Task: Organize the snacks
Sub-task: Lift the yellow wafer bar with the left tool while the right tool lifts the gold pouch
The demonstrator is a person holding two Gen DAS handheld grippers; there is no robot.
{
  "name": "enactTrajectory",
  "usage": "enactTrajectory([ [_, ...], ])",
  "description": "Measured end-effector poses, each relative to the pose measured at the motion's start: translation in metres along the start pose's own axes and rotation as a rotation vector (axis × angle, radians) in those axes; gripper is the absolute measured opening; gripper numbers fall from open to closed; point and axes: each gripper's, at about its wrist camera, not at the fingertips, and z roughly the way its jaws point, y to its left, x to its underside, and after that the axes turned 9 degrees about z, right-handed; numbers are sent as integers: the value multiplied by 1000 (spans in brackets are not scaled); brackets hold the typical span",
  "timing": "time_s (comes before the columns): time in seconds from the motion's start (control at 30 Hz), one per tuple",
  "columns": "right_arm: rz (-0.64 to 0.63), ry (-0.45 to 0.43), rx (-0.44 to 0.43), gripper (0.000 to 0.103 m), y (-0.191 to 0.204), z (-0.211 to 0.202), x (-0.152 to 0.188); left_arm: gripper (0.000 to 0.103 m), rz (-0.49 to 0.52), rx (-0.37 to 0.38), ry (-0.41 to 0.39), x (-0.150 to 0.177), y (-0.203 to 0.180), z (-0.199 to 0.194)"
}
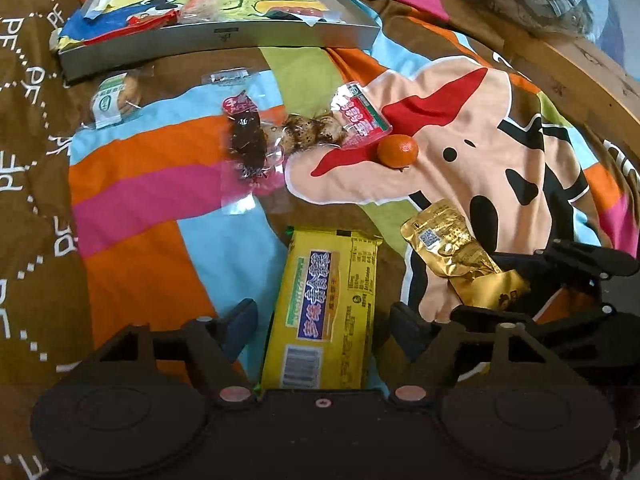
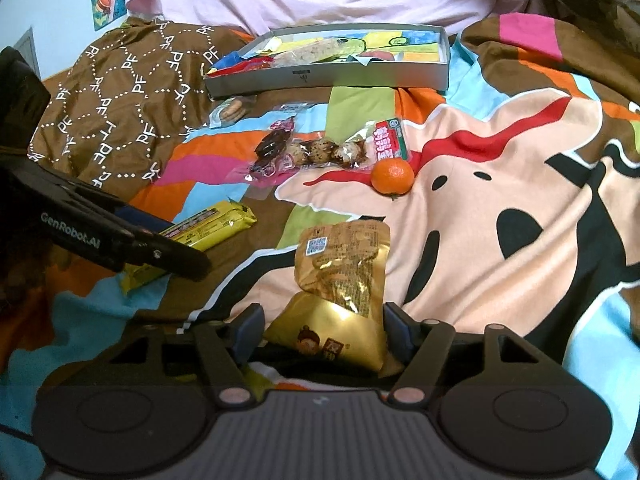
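Note:
A yellow biscuit pack (image 1: 328, 312) lies on the bedspread between the fingers of my left gripper (image 1: 324, 320), which is open around it without touching it. It also shows in the right wrist view (image 2: 208, 232). A gold foil snack pouch (image 2: 344, 280) lies between the fingers of my right gripper (image 2: 324, 328), which stands open around its lower end. The pouch shows in the left wrist view (image 1: 452, 248) too. An orange tangerine (image 2: 392, 176), a quail-egg pack (image 2: 348, 148) and a dark snack pack (image 2: 272, 148) lie farther off.
A shallow grey box (image 2: 328, 76) with several snacks in it sits at the back on the colourful cartoon bedspread (image 2: 500, 184). A small cookie pack (image 2: 230, 112) lies just before the box. A wooden bed frame (image 1: 568, 68) runs at the right.

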Motion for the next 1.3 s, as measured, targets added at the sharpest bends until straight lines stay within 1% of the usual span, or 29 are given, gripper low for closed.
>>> enactTrajectory([
  [0.03, 2, -1, 3, 75, 0, 0, -1, 78, 2, 1, -4, 0, 0, 1],
  [0.1, 9, -8, 13, 82, 1, 2, -3, 82, 5, -2, -8, 0, 2, 3],
  [0.17, 6, -8, 27, 83, 3, 6, -5, 85, 15, -21, -12, 0, 2, 4],
  [0.27, 3, -3, 58, 84, 6, 14, -8, 85, 46, -45, -10, 0, 1, 5],
  [0.37, -22, -2, 82, 83, 10, 17, -7, 81, 73, -57, -7, 1, -2, 5],
  [0.5, -38, -7, 94, 76, 14, 17, -4, 65, 105, -43, -7, 1, -6, 4],
  [0.53, -37, -8, 94, 75, 15, 18, -4, 63, 112, -40, -8, 1, -7, 4],
  [0.6, -43, -10, 93, 71, 17, 18, -2, 54, 124, -30, -12, 2, -9, 3],
  [0.63, -47, -12, 93, 69, 19, 18, -1, 53, 129, -30, -13, 2, -11, 2],
  [0.7, -48, -17, 82, 62, 21, 17, 1, 50, 131, -28, -16, 2, -12, 2],
  [0.9, -98, -35, 97, 57, 29, 16, 5, 50, 114, -25, -29, 3, -12, -1],
  [1.1, -162, -44, 111, 56, 36, 16, 6, 50, 114, -29, -57, 5, -13, -3],
  [1.3, -281, -85, 154, 56, 47, 14, 7, 50, 92, -30, -89, 6, -12, -4],
])
